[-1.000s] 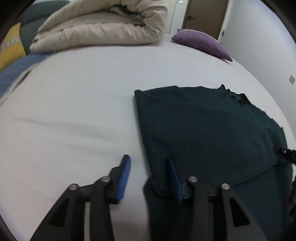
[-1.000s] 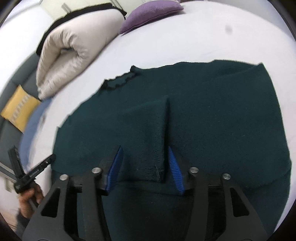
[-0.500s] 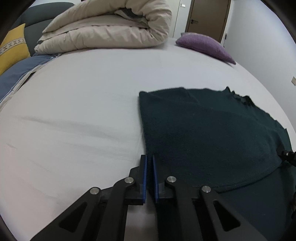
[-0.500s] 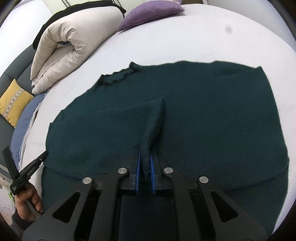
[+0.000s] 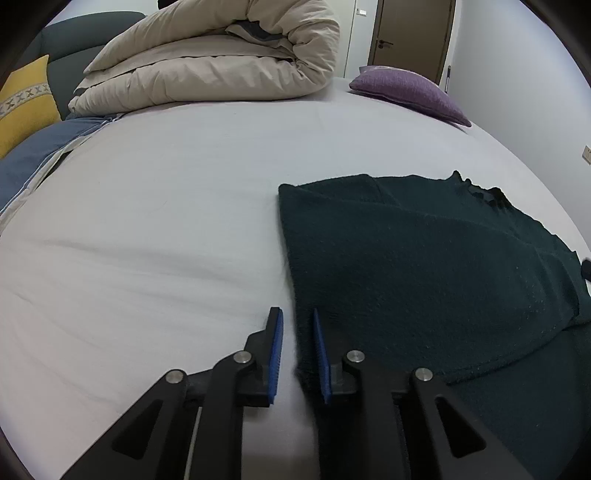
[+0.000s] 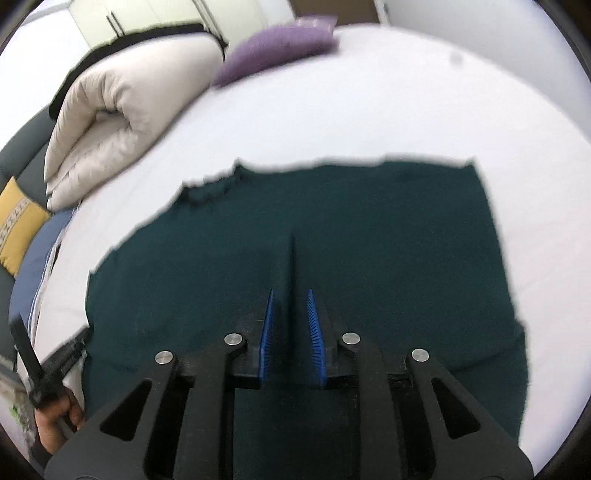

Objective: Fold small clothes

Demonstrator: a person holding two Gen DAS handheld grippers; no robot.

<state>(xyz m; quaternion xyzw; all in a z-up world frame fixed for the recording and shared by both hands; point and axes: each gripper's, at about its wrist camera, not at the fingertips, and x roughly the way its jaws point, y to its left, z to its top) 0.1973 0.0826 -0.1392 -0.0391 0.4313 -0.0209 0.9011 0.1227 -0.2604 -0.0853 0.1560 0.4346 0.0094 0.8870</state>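
- The left claw (image 5: pixel 297 319) is released: its two blue pads stand a little apart, low over the bed, and they straddle the near left edge of the dark green sweater (image 5: pixel 424 266). The pads do not pinch the cloth.
- The right claw (image 6: pixel 290 301) is also released. Its blue pads are parted, and between them a raised ridge of the sweater (image 6: pixel 332 229) stands up. Whether the pads touch the ridge I cannot tell, because this view is blurred.
- The sweater lies flat on the white bed sheet (image 5: pixel 166 206), on the right part of the bed in the left wrist view. Its left edge is straight, and its neck opening (image 5: pixel 484 194) with a dark trim is at the far side.
- An upper layer of the sweater lies folded over the body, and its curved edge runs across the near right part.
- In the right wrist view, the person's left hand (image 6: pixel 61 417) holds the handle of the other tool at the lower left, beside the sweater.
- Farther away, a rolled beige duvet (image 5: pixel 214 62) rests at the head of the bed, and a purple pillow (image 5: pixel 410 94) lies to its right.
- A yellow cushion (image 5: pixel 22 107) and a blue blanket (image 5: pixel 33 155) are at the far left.
- A brown door (image 5: pixel 413 33) is behind the pillow.
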